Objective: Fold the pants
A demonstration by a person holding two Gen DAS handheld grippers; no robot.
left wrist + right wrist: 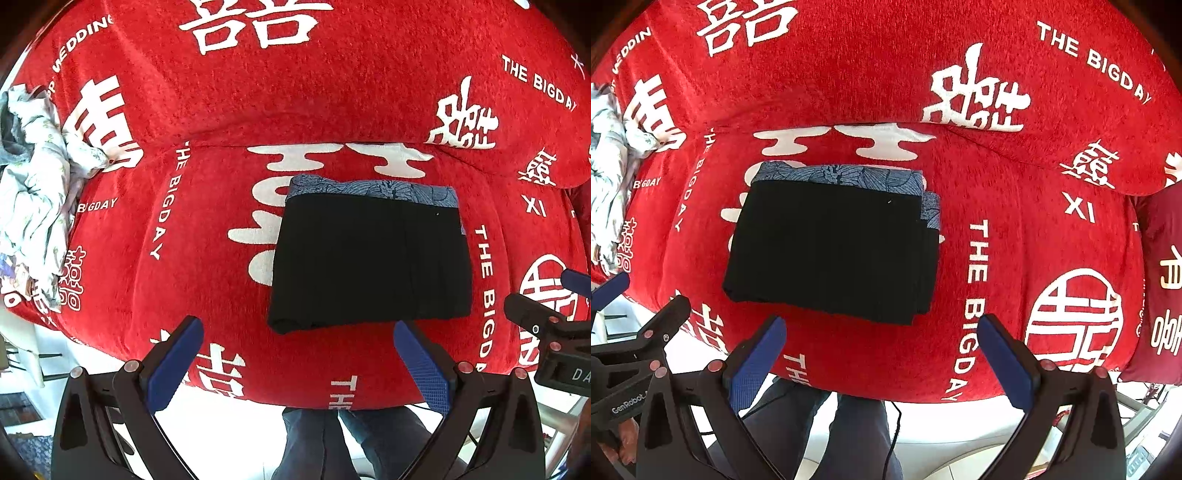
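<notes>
Black pants (pixel 369 262) lie folded into a flat rectangle on the red sofa seat, on top of a folded blue patterned garment (pixel 369 188) whose far edge shows. They also show in the right wrist view (pixel 831 251), with the blue garment (pixel 842 175) under them. My left gripper (pixel 299 328) is open and empty, just short of the pants' near edge. My right gripper (pixel 882 321) is open and empty, near the pants' near right corner. Each gripper appears at the edge of the other's view.
A red cover with white lettering (pixel 332 92) drapes the sofa seat and backrest. A crumpled pale floral cloth (pixel 33 184) lies at the left end of the seat. A dark red cushion (pixel 1160 280) stands at the right. The person's legs (pixel 849 435) are below the front edge.
</notes>
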